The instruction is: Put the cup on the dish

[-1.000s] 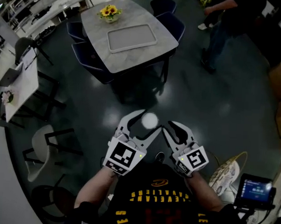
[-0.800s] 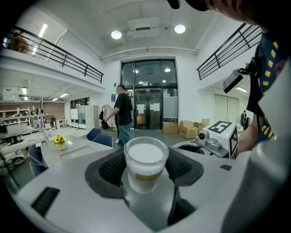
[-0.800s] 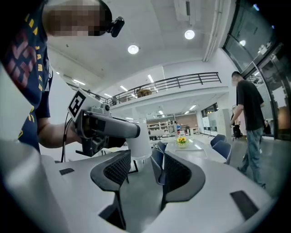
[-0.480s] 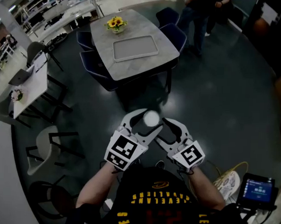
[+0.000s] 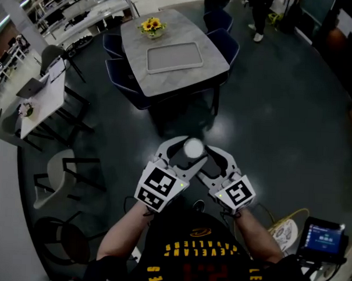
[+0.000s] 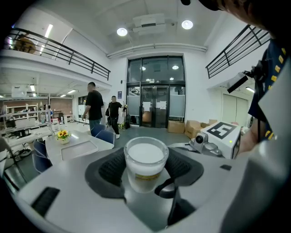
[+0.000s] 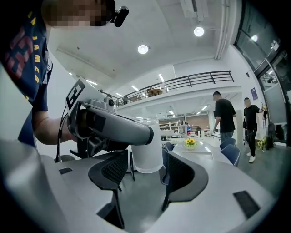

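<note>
Right gripper [image 7: 146, 164] has closed in on the left since a sec ago, and its jaws have just been opening. They now stand wide, one either side of the cup [image 6: 146, 157], pads not pressing on it. Left gripper [image 5: 187, 152] is clenched on that pale cup, ribbed pads on opposite sides of the wall below the rim. It carries the cup upright, mouth up, in mid-air ahead of the person's chest, over dark floor. Head view has shifted too: the grey table [image 5: 139, 45] sits a touch further right in shot than before.

Dish [image 5: 174, 56], a shallow rectangular tray, lies bare at the table's centre near a pot of yellow flowers [image 5: 152, 25], both well apart from the cup. Blue chairs ring the table, and two people stand by the glass doors beyond.

Judgement: cup is in transit, placing not yet begun. A side grip below the rim keeps it level & leaves the base free to land flat. Right tool's spread stance reads as a let-go or a ready-to-steady pose; can't tell which. Next call: reach the table, then lower the base inside the tray's raised edge.
</note>
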Available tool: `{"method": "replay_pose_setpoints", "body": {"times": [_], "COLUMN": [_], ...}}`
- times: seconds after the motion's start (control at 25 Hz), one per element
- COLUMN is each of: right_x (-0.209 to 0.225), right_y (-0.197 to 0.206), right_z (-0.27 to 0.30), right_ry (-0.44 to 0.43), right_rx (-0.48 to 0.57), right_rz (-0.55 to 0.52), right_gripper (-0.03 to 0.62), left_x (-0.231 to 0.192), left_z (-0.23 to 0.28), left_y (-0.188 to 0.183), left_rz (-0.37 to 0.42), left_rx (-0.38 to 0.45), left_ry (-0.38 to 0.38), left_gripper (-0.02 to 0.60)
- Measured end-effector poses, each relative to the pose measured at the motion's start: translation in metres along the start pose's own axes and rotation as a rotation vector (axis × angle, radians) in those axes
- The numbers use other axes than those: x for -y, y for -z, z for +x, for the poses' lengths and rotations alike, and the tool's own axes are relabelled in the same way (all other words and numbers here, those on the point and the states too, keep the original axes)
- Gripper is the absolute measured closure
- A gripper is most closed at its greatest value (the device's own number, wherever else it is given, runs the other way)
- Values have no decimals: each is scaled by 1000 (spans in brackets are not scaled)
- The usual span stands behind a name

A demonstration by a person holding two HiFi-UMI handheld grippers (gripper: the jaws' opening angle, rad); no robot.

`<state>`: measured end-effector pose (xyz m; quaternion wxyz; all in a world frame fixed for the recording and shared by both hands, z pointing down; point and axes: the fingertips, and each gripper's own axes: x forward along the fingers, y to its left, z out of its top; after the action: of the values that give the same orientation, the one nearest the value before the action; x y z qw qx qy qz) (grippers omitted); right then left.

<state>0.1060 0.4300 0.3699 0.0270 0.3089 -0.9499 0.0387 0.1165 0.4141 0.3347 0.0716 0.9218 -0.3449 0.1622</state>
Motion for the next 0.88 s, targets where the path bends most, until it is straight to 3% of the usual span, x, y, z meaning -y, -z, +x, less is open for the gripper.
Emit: {"method": "replay_pose_setpoints", "body": {"times": [0.44,0.88], "right_x": [8,51], "right_y": [-8,-14], "right_z": [26,108], "right_ry": [29,76], "right_rx": [-24,-15], "right_rz": [-34,-52], "right_gripper": [339,339], "left_x": [-26,-107], "left_z": [2,31], "left_y": [-4,-2], "left_rz": [-24,-45], "left_rx": [-4,-7], "left_ry": [35,97], "left_gripper": [311,311]}}
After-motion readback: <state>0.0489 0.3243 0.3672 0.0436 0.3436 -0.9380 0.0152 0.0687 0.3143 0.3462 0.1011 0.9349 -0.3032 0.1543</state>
